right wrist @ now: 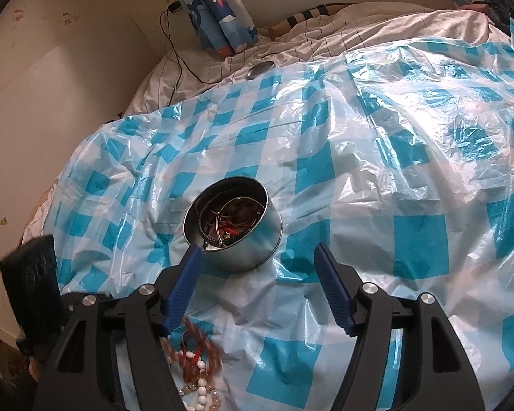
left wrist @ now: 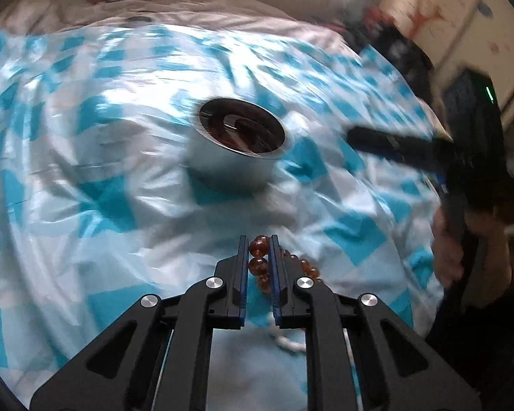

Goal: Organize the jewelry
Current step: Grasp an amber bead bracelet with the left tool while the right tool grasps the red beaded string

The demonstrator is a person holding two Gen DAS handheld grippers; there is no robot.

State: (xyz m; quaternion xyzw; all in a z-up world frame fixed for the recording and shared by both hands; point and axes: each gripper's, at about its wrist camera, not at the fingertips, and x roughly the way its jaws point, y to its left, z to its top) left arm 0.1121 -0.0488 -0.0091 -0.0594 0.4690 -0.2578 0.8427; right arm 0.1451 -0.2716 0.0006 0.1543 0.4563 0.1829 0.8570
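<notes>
Amber beads [left wrist: 258, 264] sit pinched between the two fingers of the left gripper [left wrist: 259, 239] at the near edge of the bed in the left wrist view, the strand trailing off to the right of the fingers and a few white beads [left wrist: 288, 340] lying on the sheet beneath the gripper's frame. Beyond the fingertips, near the middle of the blue-and-white checked plastic sheet [left wrist: 85, 171] that covers the bed, stands a round metal tin [left wrist: 236, 157], open at the top with dark jewelry inside; this view is blurred. At the right edge a person's hand [left wrist: 462, 250] holds the right gripper [left wrist: 356, 138], whose dark fingers reach in over the sheet. From the right wrist view, the right gripper [right wrist: 257, 250] has its blue-padded fingers spread wide with nothing between them, poised just short of the tin [right wrist: 234, 233], which holds a tangle of bangles and red pieces. Under the gripper's frame, at the near edge of the sheet [right wrist: 414, 239], lies a heap of loose jewelry [right wrist: 195, 370]: amber, white and pearl-like beads. A black object [right wrist: 31, 281] shows at the left edge of the view.
</notes>
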